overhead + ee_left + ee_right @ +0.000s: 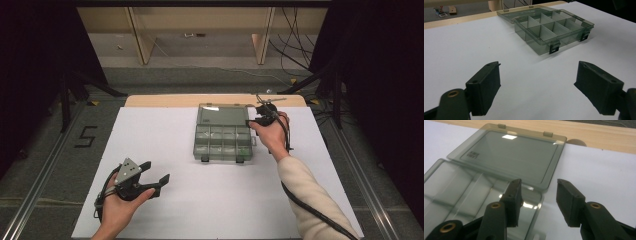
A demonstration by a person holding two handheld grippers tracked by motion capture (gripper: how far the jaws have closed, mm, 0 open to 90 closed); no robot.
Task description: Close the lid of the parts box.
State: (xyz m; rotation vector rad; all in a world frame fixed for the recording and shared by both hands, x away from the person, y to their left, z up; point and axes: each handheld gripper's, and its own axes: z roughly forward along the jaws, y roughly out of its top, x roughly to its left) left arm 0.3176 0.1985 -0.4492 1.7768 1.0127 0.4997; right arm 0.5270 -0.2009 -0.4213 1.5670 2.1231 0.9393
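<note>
White sheet [165, 150]: flat cover over most of the tabletop, centre of the high view. Wooden table edge [160, 100]: bare strip at 12 o'clock, beyond the sheet. Floor mark "5" [85, 136]: black tape on grey carpet, at 9 o'clock. Wooden legs [140, 37]: pale, angled, at 11 and 1 o'clock. Cables [295, 45]: dark, loose on the floor at 1 o'clock. Metal rail [42, 175]: along the floor, 8 o'clock
</note>
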